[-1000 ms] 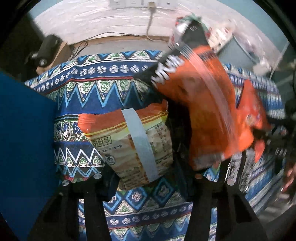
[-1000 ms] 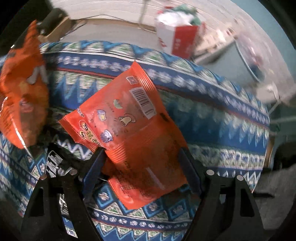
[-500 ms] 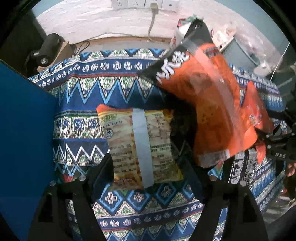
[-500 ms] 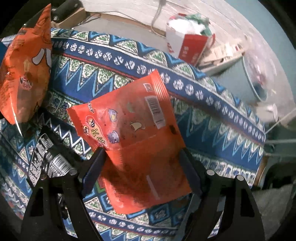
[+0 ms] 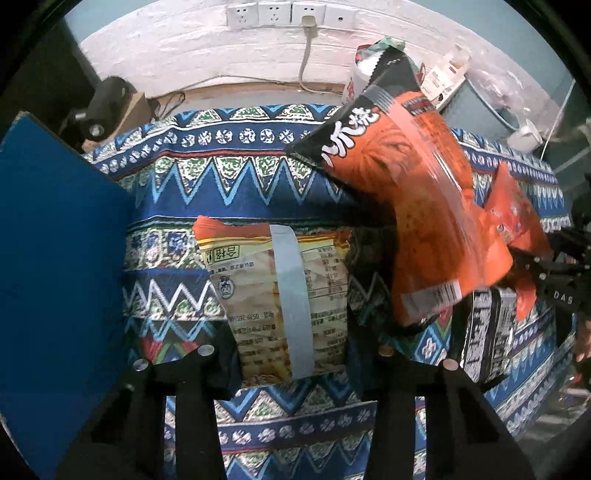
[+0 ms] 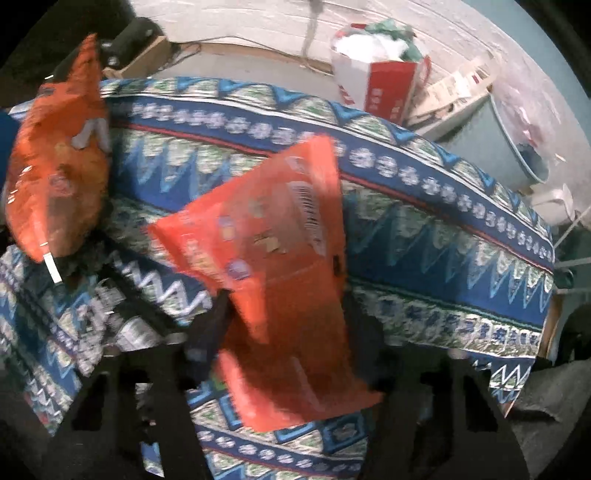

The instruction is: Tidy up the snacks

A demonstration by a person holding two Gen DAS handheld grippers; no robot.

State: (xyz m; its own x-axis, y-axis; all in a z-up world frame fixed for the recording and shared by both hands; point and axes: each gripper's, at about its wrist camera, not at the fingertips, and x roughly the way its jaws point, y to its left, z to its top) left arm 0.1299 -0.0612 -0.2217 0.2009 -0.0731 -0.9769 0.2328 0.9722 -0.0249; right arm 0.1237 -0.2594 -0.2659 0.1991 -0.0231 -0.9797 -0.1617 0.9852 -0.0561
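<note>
My left gripper [image 5: 291,354] is shut on a yellow and orange snack bag [image 5: 280,295] with a pale seam strip, held above the patterned blue tablecloth [image 5: 207,173]. A large orange and black chip bag [image 5: 417,221] stands tilted to its right; it also shows at the left of the right wrist view [image 6: 55,158]. My right gripper [image 6: 288,332] is shut on a flat orange packet [image 6: 280,266], blurred by motion; it shows in the left wrist view [image 5: 517,221] behind the chip bag.
A blue box wall [image 5: 55,266] stands at the left. A black and white packet [image 5: 487,332] lies on the cloth at the right. A red and white carton [image 6: 380,81], a wall socket strip [image 5: 291,14] and a black camera [image 5: 99,107] are beyond the table.
The left gripper has pulled back and turned the yellow bag more upright. The right gripper has moved with its orange packet, now blurred. The chip bag sits further right in the left view.
</note>
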